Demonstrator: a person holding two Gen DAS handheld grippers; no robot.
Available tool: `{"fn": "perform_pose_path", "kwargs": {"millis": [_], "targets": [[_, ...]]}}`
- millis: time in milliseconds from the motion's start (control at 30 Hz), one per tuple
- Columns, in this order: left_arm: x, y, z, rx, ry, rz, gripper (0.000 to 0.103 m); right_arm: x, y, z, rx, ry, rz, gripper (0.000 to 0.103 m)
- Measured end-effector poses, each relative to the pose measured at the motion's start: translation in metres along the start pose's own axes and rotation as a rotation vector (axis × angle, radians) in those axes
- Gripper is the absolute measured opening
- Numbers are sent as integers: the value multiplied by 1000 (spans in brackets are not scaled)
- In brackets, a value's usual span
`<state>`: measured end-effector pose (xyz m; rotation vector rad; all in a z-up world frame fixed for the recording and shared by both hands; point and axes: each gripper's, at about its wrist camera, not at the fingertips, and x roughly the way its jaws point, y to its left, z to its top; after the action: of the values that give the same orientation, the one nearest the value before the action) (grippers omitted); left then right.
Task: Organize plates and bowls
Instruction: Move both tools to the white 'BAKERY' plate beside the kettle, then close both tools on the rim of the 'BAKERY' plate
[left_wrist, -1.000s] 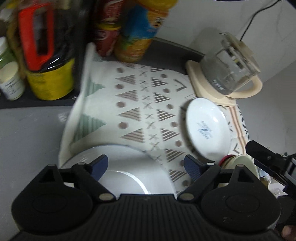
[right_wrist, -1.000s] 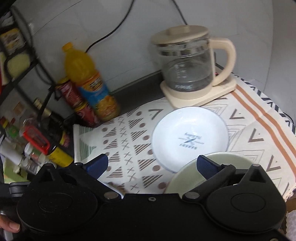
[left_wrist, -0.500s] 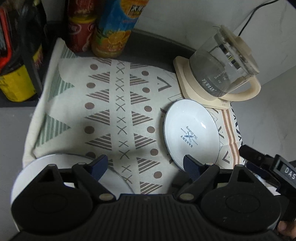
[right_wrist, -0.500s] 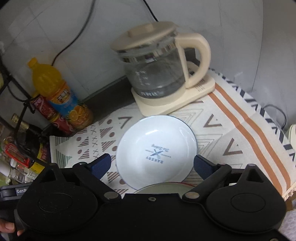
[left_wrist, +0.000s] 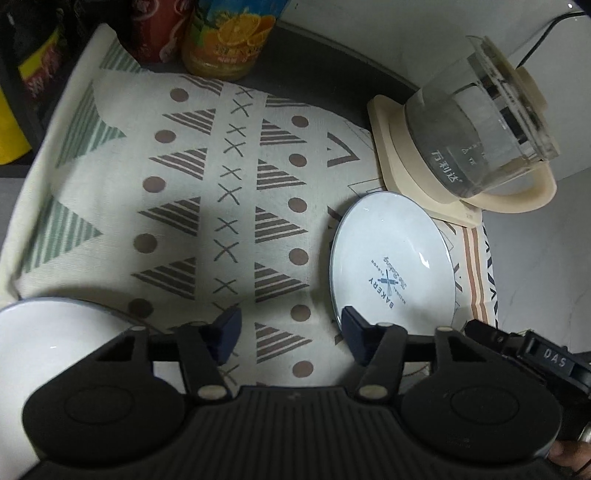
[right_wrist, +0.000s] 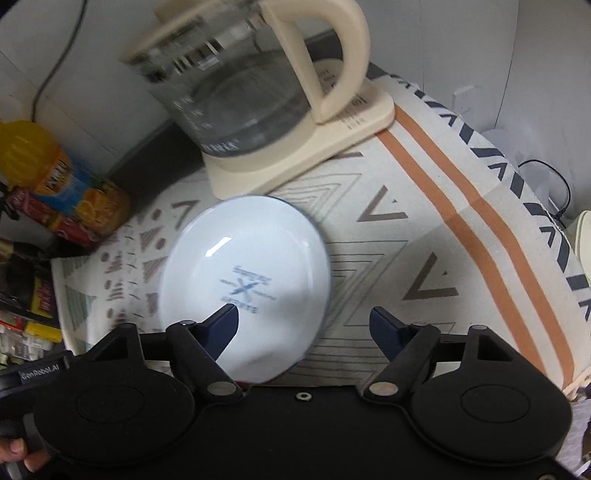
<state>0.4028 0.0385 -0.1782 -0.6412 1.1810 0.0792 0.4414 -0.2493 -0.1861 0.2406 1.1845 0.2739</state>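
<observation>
On the cloth (right_wrist: 424, 229), the plate (right_wrist: 251, 254) lies beneath the right tool's (right_wrist: 303, 325) left finger.

The white plate (left_wrist: 391, 258) near the right edge of the patterned cloth (left_wrist: 207, 206) carried blue print reading "BAKERY", with smaller words around a crossed emblem that were too fine to read. The glass kettle (left_wrist: 476, 140) at the cloth's far right corner bore white Chinese characters, "万利达". The right gripper's body (left_wrist: 550, 360) showed "DAS". The left gripper's body (right_wrist: 40, 374) was marked "GenRobot.AI". Bottle labels at the far edge were unreadable.
</observation>
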Motion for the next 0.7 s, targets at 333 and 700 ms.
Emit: {"fn": "perform_pose_path", "kwargs": {"millis": [333, 700], "targets": [[28, 2, -2, -64, 44, 11, 28, 34, -15, 6, -32, 120, 15, 52], [38, 3, -7, -111, 52, -8, 19, 52, -14, 11, -83, 179, 55, 37]]}}
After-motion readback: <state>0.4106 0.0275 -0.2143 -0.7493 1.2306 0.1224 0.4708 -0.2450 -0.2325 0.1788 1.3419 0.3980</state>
